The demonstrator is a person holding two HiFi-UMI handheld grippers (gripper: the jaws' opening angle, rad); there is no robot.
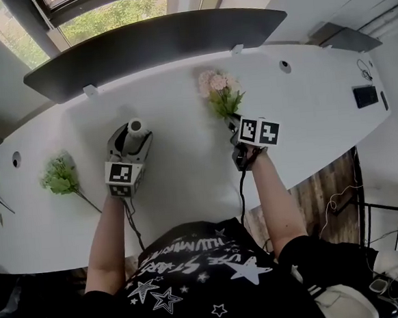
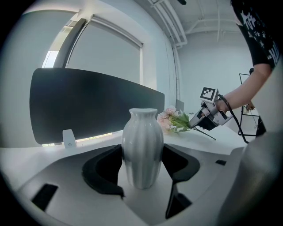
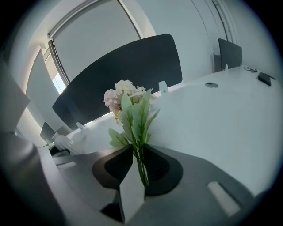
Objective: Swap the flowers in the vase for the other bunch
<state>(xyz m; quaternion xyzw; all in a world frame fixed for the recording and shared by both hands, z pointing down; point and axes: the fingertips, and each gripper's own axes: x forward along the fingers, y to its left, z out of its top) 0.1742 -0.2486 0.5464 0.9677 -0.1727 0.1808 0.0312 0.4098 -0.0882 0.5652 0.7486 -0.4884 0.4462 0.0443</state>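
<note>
Left gripper (image 1: pixel 132 141) jaws clamp the vase (image 2: pixel 142 145) widely; right gripper (image 1: pixel 235 124) jaws pinch the pink flowers (image 3: pixel 126 99), which should next go down on the counter (image 1: pixel 186 173).

Long white table (image 1: pixel 185 156) with a dark divider panel (image 1: pixel 156 45) upright along its far edge, fixed by two white clips (image 1: pixel 91 91), and behind that a window (image 1: pixel 112 14) full of green foliage. Two round cable holes (image 1: pixel 285 65) in the tabletop, one near each end; toward the right end a small flat black device (image 1: pixel 365 96), with a thin looped cable (image 1: pixel 365 70) just beyond it. Below the table's right edge, brown wood planking (image 1: pixel 325 193).
</note>
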